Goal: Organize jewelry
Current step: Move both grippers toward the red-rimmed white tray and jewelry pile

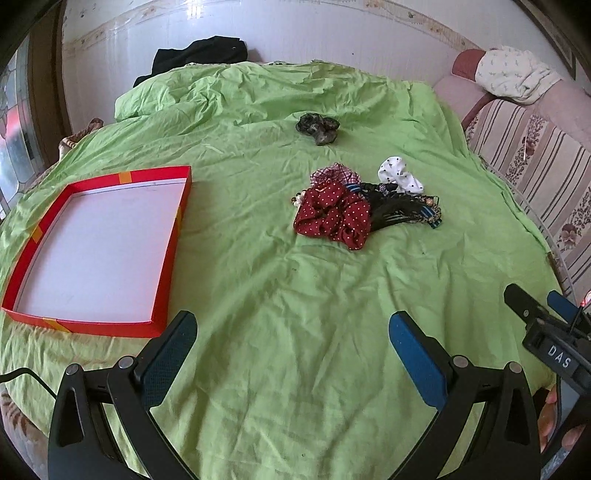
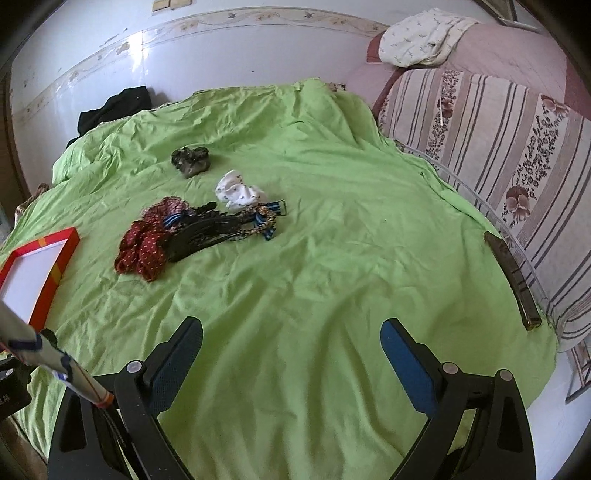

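A pile of hair accessories lies mid-bed: a red dotted scrunchie (image 1: pixel 334 218) (image 2: pixel 142 251), a white dotted scrunchie (image 1: pixel 399 175) (image 2: pixel 240 192), a checked scrunchie (image 1: pixel 334 173) and black and striped headbands (image 1: pixel 402 210) (image 2: pixel 221 229). A dark scrunchie (image 1: pixel 319 127) (image 2: pixel 191 160) lies apart, farther back. A shallow red box (image 1: pixel 168 254) (image 2: pixel 55 277) with a white, empty inside lies at the left. My left gripper (image 1: pixel 291 343) is open and empty, above the sheet, short of the pile. My right gripper (image 2: pixel 291 350) is open and empty, right of the pile; it also shows in the left wrist view (image 1: pixel 535 306).
A green sheet (image 1: pixel 295 295) covers the bed. A striped floral sofa (image 2: pixel 498 140) with a white cloth (image 2: pixel 421 35) stands along the right. A dark flat object (image 2: pixel 513 280) lies on the bed's right edge. Black clothing (image 1: pixel 199 55) lies at the far wall.
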{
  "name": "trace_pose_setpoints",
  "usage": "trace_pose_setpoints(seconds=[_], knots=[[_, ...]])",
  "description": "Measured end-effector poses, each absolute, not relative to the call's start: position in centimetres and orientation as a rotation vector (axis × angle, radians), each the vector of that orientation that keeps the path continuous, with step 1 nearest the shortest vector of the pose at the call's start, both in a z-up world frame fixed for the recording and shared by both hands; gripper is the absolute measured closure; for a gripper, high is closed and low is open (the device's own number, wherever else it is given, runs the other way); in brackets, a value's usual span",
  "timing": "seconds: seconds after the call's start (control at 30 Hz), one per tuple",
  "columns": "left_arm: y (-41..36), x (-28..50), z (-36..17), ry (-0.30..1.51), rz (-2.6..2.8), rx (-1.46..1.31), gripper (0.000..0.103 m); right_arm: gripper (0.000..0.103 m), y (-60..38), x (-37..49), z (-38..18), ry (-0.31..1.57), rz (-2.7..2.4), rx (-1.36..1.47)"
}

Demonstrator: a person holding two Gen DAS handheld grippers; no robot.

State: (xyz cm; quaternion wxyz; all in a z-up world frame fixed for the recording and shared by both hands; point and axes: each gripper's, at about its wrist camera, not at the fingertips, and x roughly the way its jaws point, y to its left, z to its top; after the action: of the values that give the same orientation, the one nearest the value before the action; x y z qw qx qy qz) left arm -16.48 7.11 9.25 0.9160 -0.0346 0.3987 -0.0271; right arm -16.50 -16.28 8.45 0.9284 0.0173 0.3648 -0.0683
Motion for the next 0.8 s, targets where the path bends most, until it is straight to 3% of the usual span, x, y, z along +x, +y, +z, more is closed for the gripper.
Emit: trace_pose_setpoints(seconds=[0.8], knots=[[6.9, -17.4, 10.0, 0.818, -0.081, -0.059, 0.0, 0.004, -15.3, -17.2, 9.1, 0.756, -0.141, 0.019]])
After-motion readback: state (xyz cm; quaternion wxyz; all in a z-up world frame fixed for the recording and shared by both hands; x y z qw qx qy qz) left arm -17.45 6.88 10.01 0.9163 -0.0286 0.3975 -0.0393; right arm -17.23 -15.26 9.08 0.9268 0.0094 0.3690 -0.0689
